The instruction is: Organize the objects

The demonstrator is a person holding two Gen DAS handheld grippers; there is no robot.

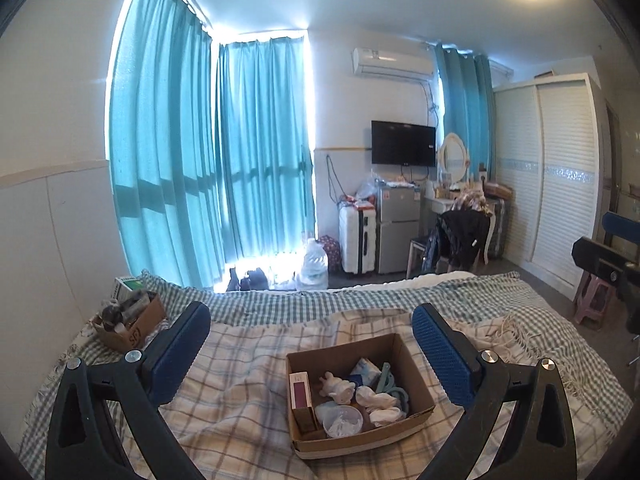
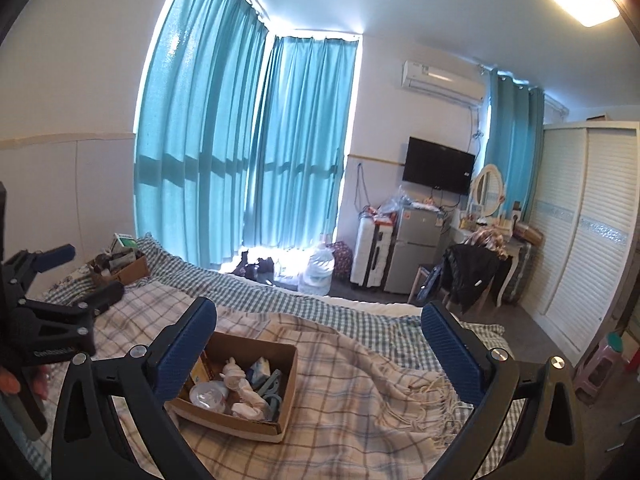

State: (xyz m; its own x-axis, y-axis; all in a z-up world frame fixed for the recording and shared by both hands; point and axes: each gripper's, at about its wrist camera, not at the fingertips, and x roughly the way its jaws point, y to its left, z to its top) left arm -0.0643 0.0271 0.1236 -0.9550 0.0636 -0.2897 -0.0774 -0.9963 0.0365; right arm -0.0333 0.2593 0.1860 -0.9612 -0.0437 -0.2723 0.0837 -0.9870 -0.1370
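An open cardboard box (image 1: pixel 416 404) sits on the plaid blanket on the bed and also shows in the right wrist view (image 2: pixel 290 376). It holds a white figurine (image 1: pixel 338 388), a pink-and-white packet (image 1: pixel 301 390), a clear plastic cup (image 1: pixel 342 422), white socks and teal clips. My left gripper (image 1: pixel 312 316) is open and empty, held above the box. My right gripper (image 2: pixel 320 316) is open and empty, with the box below its left finger. A second cardboard box (image 1: pixel 132 326) full of dark items stands at the bed's far left.
The left gripper's body (image 2: pixel 52 308) shows at the left of the right wrist view. Beyond the bed's foot are a water jug (image 1: pixel 314 266), a suitcase (image 1: pixel 356 240), a small fridge (image 1: pixel 398 228), a chair with clothes (image 1: pixel 460 240) and a white wardrobe (image 1: pixel 552 176).
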